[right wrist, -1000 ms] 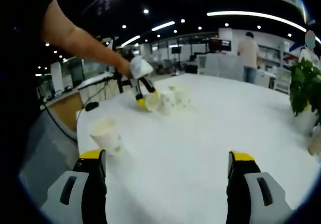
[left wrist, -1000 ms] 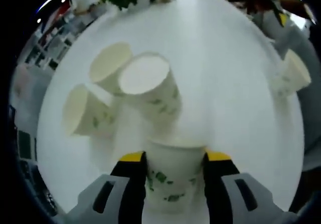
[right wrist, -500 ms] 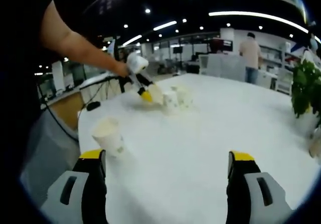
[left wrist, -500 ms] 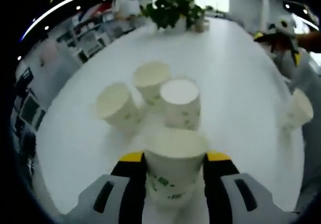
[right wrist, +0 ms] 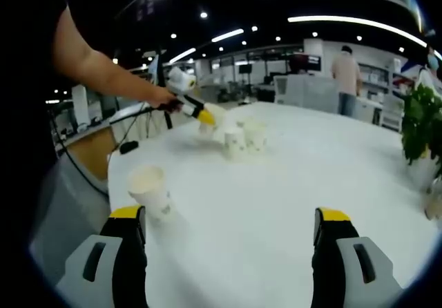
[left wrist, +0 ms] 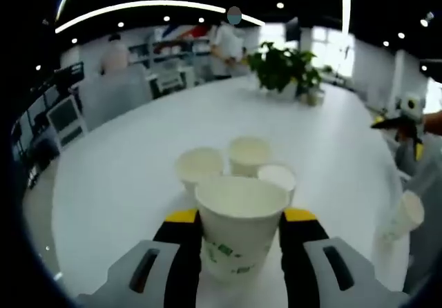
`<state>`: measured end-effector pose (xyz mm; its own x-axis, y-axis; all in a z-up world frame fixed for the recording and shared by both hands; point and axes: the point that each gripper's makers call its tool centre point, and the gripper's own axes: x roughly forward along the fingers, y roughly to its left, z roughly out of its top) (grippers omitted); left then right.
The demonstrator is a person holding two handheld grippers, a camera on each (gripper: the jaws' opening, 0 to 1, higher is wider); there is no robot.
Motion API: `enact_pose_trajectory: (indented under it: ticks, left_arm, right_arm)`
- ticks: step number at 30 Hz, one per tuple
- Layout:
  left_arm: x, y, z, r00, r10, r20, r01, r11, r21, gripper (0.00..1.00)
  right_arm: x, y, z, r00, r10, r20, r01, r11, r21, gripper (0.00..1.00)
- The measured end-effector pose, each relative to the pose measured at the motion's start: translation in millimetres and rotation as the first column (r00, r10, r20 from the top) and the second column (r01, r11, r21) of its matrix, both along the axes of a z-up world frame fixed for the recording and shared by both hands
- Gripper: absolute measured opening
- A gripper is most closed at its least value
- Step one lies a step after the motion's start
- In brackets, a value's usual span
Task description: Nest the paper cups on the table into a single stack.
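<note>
Left gripper view: the left tongs are clamped on a paper cup with a green print, held upright at lower centre, mouth up, one yellow-tipped jaw on each side of its wall. Directly beyond it, three more paper cups stand upright in a tight cluster on the white surface, at centre frame. A fifth cup, the lone cup, stands well apart at the right edge. A potted plant sits at the far end of the surface, upper centre.

Right gripper view: the right tongs are spread wide with nothing between the jaws, above the surface at lower frame. The lone cup stands upright just beyond the left jaw, lower left. The cluster sits at upper centre, with the left tongs and the held cup just left of it, at the end of the person's arm.
</note>
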<state>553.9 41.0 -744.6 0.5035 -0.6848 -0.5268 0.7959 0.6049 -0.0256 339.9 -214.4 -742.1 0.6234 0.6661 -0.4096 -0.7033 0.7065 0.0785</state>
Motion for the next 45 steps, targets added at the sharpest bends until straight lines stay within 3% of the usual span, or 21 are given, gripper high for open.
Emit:
enact_pose_trajectory:
  ticks: [5, 11, 15, 30, 45]
  left_arm:
    - [8.5, -9.2, 27.9, 0.997, 0.059, 0.051, -0.052, 0.99, -0.13, 0.42]
    - [19.4, -16.7, 66.4, 0.985, 0.146, 0.093, -0.113, 0.949, -0.293, 0.43]
    - [24.6, -17.5, 82.1, 0.975, 0.188, 0.117, -0.136, 0.926, -0.352, 0.43]
    - [21.7, -26.4, 96.3, 0.97, 0.173, 0.172, -0.099, 0.924, -0.369, 0.42]
    - [-1.0, -46.9, 110.9, 0.965, 0.132, 0.225, -0.042, 0.931, -0.363, 0.43]
  right_arm:
    - [5.2, 1.9, 5.4, 1.0, -0.003, 0.012, 0.003, 1.0, 0.014, 1.0]
    - [7.6, 3.0, 8.2, 1.0, -0.004, 0.018, 0.003, 1.0, 0.021, 1.0]
    - [9.4, 2.0, 8.6, 1.0, -0.007, 0.025, 0.006, 1.0, 0.013, 1.0]
    - [16.0, -0.6, 14.1, 0.999, -0.03, 0.032, 0.029, 0.999, 0.031, 1.0]
    - [19.1, -5.7, 18.9, 0.997, -0.035, 0.066, 0.034, 0.999, 0.022, 1.0]
